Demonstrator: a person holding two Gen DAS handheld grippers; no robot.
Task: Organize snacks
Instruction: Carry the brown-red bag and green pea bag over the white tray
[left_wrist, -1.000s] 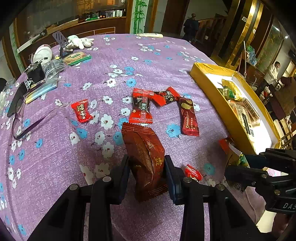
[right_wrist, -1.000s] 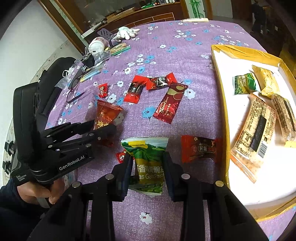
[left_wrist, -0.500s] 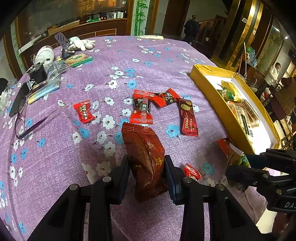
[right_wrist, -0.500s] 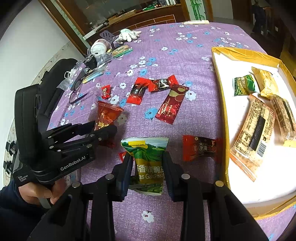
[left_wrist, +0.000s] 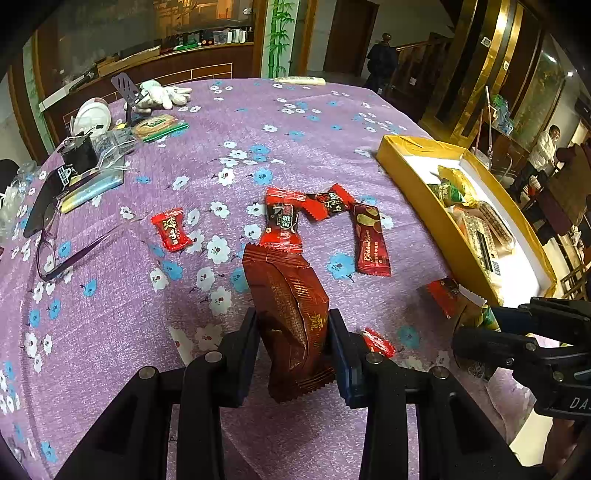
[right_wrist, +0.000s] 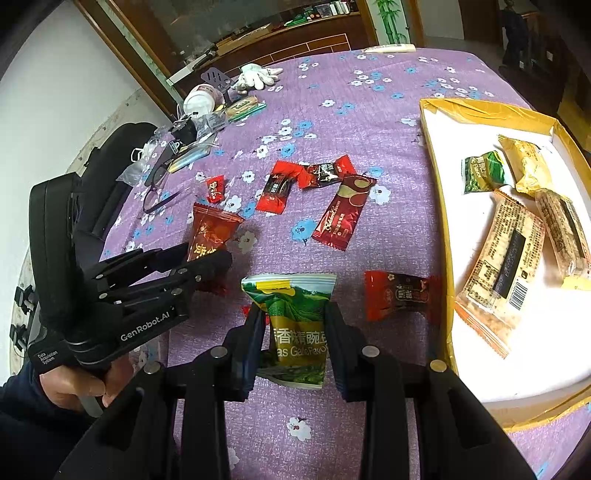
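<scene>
My left gripper (left_wrist: 291, 332) is shut on a dark red-brown snack packet (left_wrist: 288, 295) and holds it above the purple flowered tablecloth (left_wrist: 110, 314). My right gripper (right_wrist: 295, 332) is shut on a green pea snack packet (right_wrist: 295, 314), left of the yellow box (right_wrist: 447, 221). The box holds several snacks on its white floor (right_wrist: 480, 369). Loose red snacks lie on the cloth: a small candy (left_wrist: 170, 229), two wrapped bars (left_wrist: 282, 221), a long bar (left_wrist: 369, 240) and a packet (right_wrist: 400, 295) beside the box. The left gripper also shows in the right wrist view (right_wrist: 207, 254).
Glasses (left_wrist: 55, 243), a phone stand, white gloves (left_wrist: 162, 98), a white jar and plastic bags crowd the far left of the table. A small red candy (left_wrist: 376, 341) lies under the left gripper. The table edge is just beyond the box.
Both grippers have risen slightly with their packets still held. The scene on the table is unchanged.
</scene>
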